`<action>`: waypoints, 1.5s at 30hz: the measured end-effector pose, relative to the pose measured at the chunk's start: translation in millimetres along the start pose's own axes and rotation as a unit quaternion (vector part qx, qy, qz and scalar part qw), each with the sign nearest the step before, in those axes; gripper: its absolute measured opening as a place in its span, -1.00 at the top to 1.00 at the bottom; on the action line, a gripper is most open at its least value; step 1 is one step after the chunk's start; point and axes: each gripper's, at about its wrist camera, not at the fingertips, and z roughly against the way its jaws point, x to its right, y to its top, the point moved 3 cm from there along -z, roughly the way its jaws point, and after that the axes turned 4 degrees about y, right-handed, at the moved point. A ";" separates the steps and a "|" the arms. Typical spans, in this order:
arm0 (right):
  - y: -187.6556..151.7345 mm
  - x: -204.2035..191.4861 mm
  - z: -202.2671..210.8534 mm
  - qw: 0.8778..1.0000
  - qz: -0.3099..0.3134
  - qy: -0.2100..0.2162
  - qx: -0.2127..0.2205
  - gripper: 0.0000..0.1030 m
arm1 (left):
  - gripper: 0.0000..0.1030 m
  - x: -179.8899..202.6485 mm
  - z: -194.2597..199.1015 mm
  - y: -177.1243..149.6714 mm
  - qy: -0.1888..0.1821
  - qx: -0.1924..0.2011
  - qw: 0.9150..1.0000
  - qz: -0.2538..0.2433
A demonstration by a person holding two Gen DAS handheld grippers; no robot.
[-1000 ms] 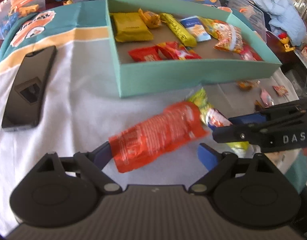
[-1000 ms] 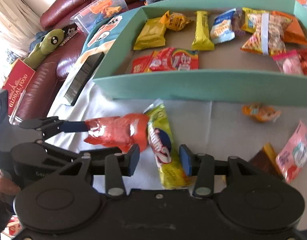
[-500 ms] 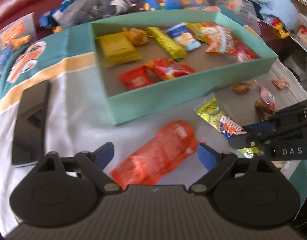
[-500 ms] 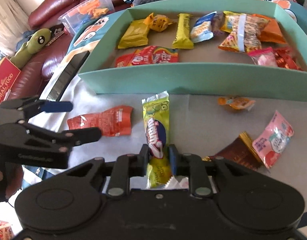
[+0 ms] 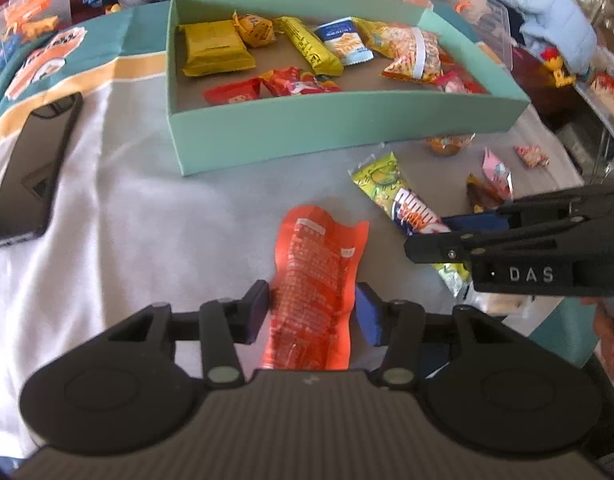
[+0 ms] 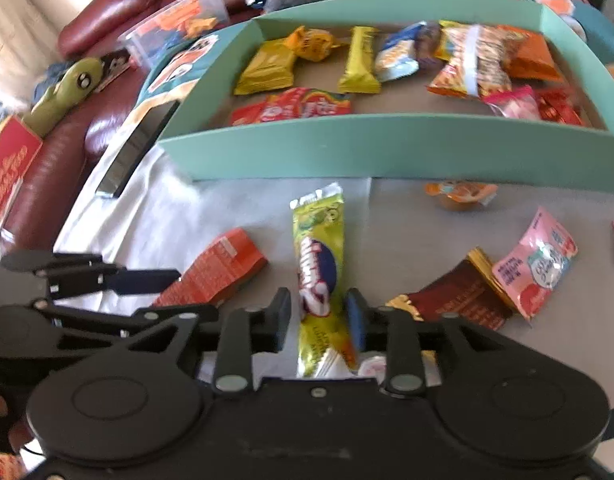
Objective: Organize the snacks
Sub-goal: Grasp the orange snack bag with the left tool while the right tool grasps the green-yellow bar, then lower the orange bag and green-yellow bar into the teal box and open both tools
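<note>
Several snacks left: we count about six packets outside the teal box, lying on the cloth, so we judge the sorting well under way but unfinished.
Already in the box: a yellow wafer pack, a wrapped candy, a yellow bar, a blue-and-white biscuit pack, a banded orange snack bag, red packets along the near wall, and a pink packet at the right end.
Still loose: the orange packet, the yellow-green candy tube, a brown packet, a pink packet, a small jelly cup beside the box wall, and a little red sweet.
Left gripper: we see its jaws closing around the orange packet, pads just beside its edges, not clearly pressing.
Right gripper: its jaws are opening, narrow, with the yellow-green tube between them; one pad seems to touch, the other stands off.
Not snacks: a phone lies on the cloth left of the box.
</note>
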 end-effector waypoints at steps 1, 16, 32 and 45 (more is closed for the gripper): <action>-1.3 -1.7 0.2 1.000 0.013 -0.005 0.001 0.40 | -0.07 1.5 -0.3 -0.9 0.008 0.000 1.000 -0.008; -7.3 8.0 19.1 1.000 -0.014 0.002 0.023 0.57 | 0.48 0.5 2.0 2.2 0.028 0.012 0.999 0.032; 9.0 2.3 62.2 0.995 -0.031 0.034 0.084 0.57 | 0.48 -18.4 54.9 11.7 0.002 0.064 0.994 0.089; 72.6 48.0 68.4 0.987 -0.084 0.015 0.139 0.57 | 0.47 -46.8 53.6 100.5 0.024 0.118 0.987 0.108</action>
